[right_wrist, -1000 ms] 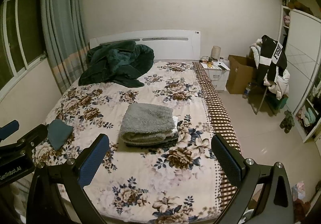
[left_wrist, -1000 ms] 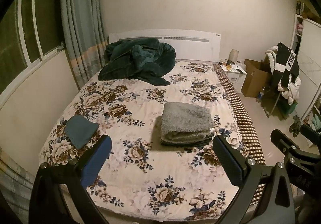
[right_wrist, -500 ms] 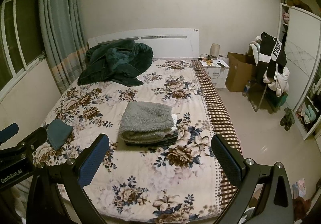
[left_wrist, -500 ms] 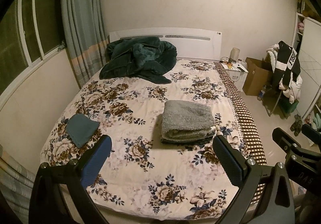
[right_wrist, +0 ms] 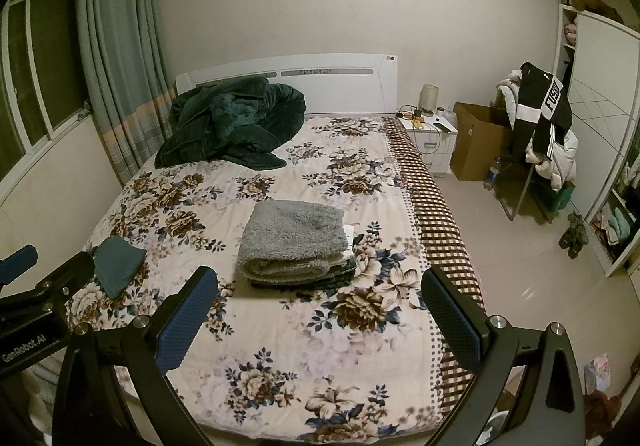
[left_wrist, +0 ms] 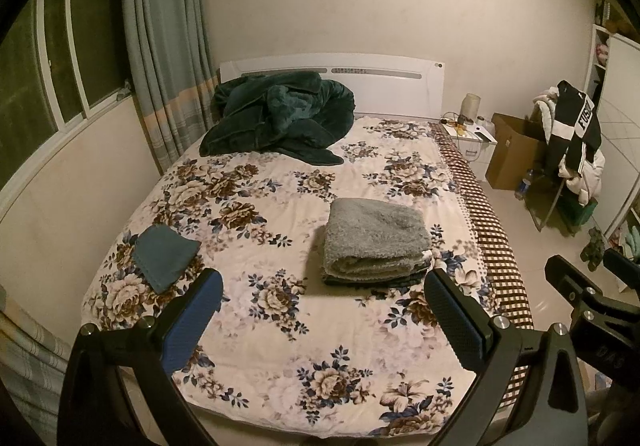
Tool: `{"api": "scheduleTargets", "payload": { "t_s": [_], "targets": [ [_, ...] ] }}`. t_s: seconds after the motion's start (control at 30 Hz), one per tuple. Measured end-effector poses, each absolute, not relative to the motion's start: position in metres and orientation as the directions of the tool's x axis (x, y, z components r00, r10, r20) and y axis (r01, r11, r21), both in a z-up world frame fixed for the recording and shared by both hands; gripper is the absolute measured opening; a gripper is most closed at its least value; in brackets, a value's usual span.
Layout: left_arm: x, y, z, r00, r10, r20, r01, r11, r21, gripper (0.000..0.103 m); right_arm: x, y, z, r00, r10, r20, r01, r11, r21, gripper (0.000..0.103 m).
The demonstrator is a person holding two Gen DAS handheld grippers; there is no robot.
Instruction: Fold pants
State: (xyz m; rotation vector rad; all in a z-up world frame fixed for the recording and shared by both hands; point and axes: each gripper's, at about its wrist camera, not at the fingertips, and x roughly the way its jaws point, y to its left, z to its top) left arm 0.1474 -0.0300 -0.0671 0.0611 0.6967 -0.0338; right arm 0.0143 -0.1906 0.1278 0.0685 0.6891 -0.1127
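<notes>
Left view: the pants [left_wrist: 374, 242] lie folded in a stack on the bed [left_wrist: 280, 326], so I judge the folding done. My left gripper [left_wrist: 322, 308] hangs above the foot, fingers spread, empty.

Right view: same stack; my right gripper [right_wrist: 320, 306] likewise hovers released, empty.
</notes>
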Motion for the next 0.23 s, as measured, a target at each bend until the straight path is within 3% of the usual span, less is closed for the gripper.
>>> {"api": "scheduleTargets", "payload": {
  "t_s": [0.23],
  "targets": [
    [0.1478, -0.0273, -0.0691, 0.773, -0.012, -0.634, 0.052, 0.998, 0.045, 0.103, 0.0168, -0.1922, 0.1286, 0.765, -0.079, -0.639, 0.125, 0.992, 0.026, 0.103]
  ]
}}
